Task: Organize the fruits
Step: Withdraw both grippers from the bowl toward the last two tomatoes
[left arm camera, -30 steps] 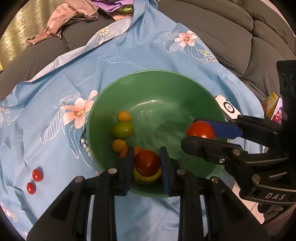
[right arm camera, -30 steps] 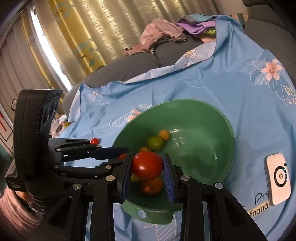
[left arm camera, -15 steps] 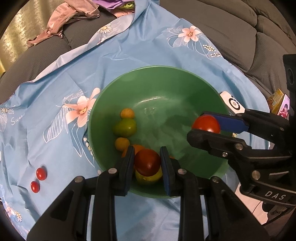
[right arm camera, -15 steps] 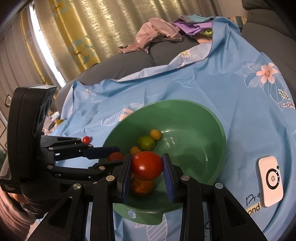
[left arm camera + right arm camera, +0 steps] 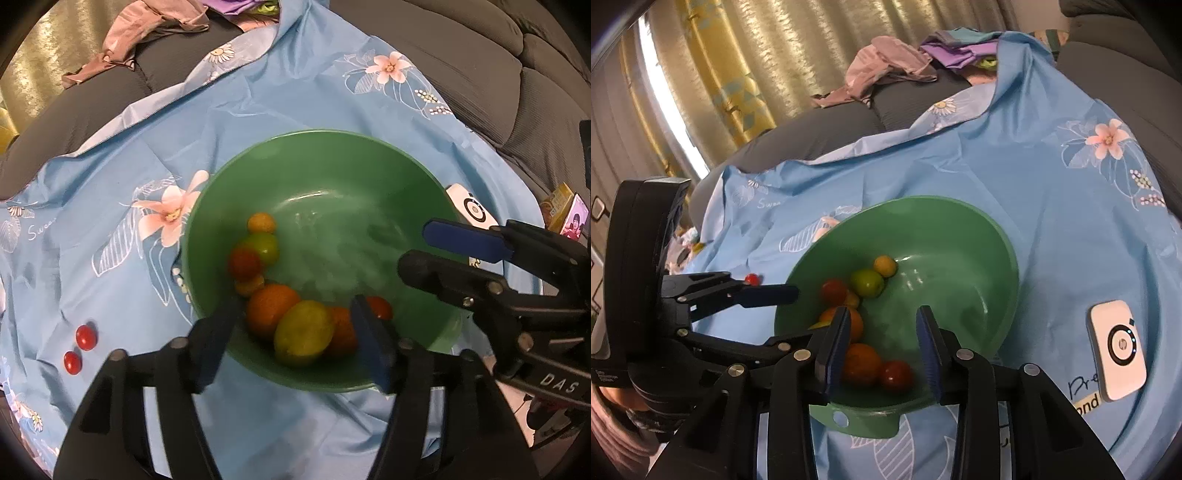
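A green bowl (image 5: 332, 147) sits on a blue flowered cloth and holds several fruits. Among them are a yellow-green lemon (image 5: 303, 332), an orange (image 5: 271, 310), a green fruit (image 5: 264, 246) and small orange ones. My left gripper (image 5: 295, 321) hangs over the bowl's near rim, its jaws opening with nothing between them. A red tomato (image 5: 243, 263) lies loose by the green fruit. My right gripper (image 5: 882, 325) is over the bowl (image 5: 997, 236) too, jaws opening and empty. Another red tomato (image 5: 895, 376) rests below it beside an orange (image 5: 860, 363).
Two small red tomatoes (image 5: 86, 336) lie on the cloth left of the bowl. A white pocket device (image 5: 1117, 345) lies to the bowl's right. Crumpled clothes (image 5: 886, 70) are piled on the grey sofa behind. Small packets (image 5: 561, 206) sit at the far right.
Both grippers have let go of their red tomatoes, which now lie in the bowl. The left jaws have spread wide, the right ones a little.
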The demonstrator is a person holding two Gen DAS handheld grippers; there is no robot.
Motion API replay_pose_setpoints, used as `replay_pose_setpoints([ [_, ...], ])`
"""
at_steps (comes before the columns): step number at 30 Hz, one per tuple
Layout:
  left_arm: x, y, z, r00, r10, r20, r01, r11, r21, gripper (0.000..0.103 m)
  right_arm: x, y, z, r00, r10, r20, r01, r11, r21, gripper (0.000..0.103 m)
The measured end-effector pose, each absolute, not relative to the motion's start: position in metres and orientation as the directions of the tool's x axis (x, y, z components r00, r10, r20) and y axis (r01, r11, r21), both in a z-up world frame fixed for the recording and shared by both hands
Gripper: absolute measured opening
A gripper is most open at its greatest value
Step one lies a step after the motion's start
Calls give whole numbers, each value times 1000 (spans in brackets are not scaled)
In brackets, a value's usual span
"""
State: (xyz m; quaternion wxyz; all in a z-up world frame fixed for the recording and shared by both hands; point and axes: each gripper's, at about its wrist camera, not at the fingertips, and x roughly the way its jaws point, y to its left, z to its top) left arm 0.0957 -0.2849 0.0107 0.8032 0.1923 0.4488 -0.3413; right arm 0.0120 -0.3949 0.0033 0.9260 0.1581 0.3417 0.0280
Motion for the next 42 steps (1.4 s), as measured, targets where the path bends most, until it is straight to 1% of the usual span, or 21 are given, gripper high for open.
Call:
replay_pose_setpoints([
  [4, 91, -278, 17, 379, -381, -843, 708, 706, -1, 76, 5, -396, 7, 778, 156, -609, 60, 946, 319, 38],
  [6, 88, -273, 20, 386, -385, -838, 697, 717, -8, 84, 1, -396, 8, 787, 159, -597, 55, 944, 325, 38],
  [9, 82, -255, 24, 398, -401, -825, 667, 744, -40, 89, -5, -394, 10, 794, 175, -582, 41, 940, 339, 39],
  [16, 64, -198, 26, 403, -430, -808, 565, 812, -150, 94, -20, -388, 15, 807, 218, -550, -1, 930, 368, 39],
  [18, 58, -183, 27, 406, -434, -804, 533, 827, -177, 100, -24, -383, 18, 809, 234, -540, -22, 929, 369, 39],
  [19, 55, -174, 28, 410, -436, -801, 516, 835, -190, 101, -25, -380, 19, 809, 239, -537, -29, 929, 369, 39],
  [26, 31, -131, 33, 442, -444, -780, 462, 857, -226, 102, -30, -350, 24, 795, 289, -534, -103, 931, 351, 39],
  [32, 16, -97, 28, 438, -456, -775, 414, 867, -276, 102, -34, -325, 29, 779, 317, -540, -155, 933, 325, 39],
  [37, 8, -69, 24, 462, -427, -777, 350, 893, -282, 102, -35, -305, 30, 764, 334, -552, -188, 934, 305, 40],
  [42, 2, -48, 20, 475, -416, -775, 318, 903, -290, 102, -33, -288, 30, 749, 347, -565, -211, 932, 294, 40],
])
